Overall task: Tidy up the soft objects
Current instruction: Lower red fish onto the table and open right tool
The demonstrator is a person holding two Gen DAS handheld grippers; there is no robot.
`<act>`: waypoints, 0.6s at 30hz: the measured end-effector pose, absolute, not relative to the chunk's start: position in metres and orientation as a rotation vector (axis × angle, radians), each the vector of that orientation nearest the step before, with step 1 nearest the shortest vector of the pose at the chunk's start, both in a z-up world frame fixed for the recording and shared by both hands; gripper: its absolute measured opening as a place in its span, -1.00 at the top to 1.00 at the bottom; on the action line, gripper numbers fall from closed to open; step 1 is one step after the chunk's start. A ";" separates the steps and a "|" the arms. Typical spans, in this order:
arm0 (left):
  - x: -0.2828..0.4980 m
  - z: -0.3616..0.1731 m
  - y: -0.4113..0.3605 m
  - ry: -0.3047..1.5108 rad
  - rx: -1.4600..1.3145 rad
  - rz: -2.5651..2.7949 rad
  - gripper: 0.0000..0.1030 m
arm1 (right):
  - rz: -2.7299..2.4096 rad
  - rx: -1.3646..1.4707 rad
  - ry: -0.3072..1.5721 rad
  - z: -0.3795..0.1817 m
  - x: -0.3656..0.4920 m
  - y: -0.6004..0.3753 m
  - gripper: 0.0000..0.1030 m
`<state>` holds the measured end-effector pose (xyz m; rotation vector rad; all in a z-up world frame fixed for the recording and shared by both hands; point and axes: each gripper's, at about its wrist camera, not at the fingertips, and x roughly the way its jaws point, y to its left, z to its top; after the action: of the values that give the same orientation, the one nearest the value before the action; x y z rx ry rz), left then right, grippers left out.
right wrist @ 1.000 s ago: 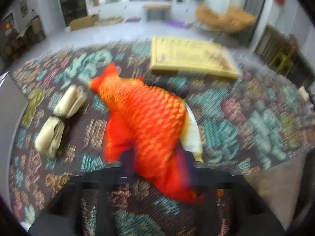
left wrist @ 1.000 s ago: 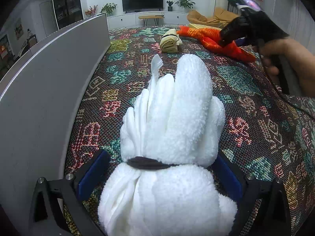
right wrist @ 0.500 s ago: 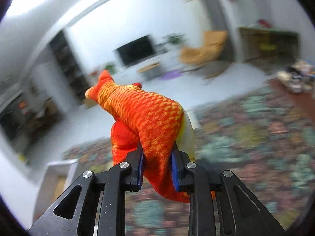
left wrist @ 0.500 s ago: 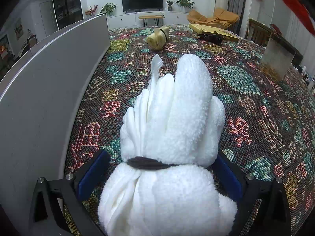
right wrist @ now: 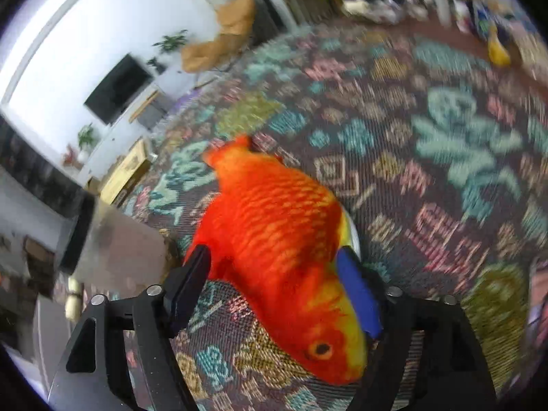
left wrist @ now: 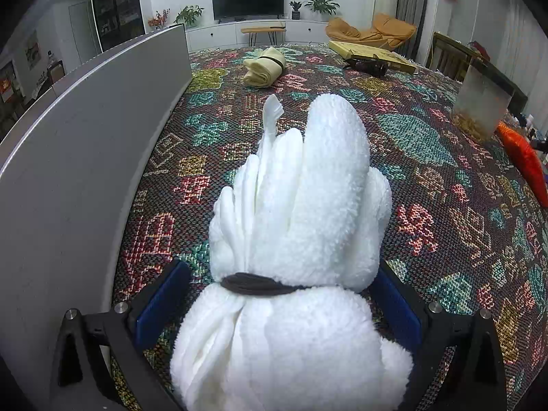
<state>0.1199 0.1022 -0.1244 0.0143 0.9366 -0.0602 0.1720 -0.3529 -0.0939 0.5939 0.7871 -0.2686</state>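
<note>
A rolled white fluffy towel [left wrist: 298,226], tied with a dark band, lies on the patterned cloth between the spread blue-padded fingers of my left gripper [left wrist: 277,298]. The pads stand beside it, apart or barely touching. An orange plush fish [right wrist: 284,239] lies between the fingers of my right gripper [right wrist: 277,284], which are spread wide around it. The fish also shows at the right edge of the left wrist view [left wrist: 524,164]. A rolled yellow towel [left wrist: 265,66] lies far ahead.
A grey upright panel [left wrist: 85,144] runs along the left of the cloth. A clear box [left wrist: 483,102] stands at the right. A flat yellow box [left wrist: 370,54] and a dark object [left wrist: 368,65] lie at the far edge.
My right gripper has carried the fish down to the cloth near the clear box and its fingers have spread apart. My left gripper and the white towel have not moved.
</note>
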 end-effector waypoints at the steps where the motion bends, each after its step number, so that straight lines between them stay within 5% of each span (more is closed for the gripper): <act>1: 0.120 -0.124 0.102 0.937 0.014 -0.060 -1.00 | -0.272 0.557 0.779 -0.085 0.162 -0.350 -0.54; 9: 0.120 -0.124 0.102 0.937 0.015 -0.060 -1.00 | -0.296 0.261 0.995 -0.127 0.112 -0.297 -0.63; 18: 0.120 -0.124 0.102 0.937 0.015 -0.059 -1.00 | -0.333 0.159 0.889 -0.132 0.083 -0.280 -0.76</act>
<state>0.1198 0.1022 -0.1244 0.0153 0.9370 -0.0591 0.0829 -0.2804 -0.1322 0.1593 0.8894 -0.3330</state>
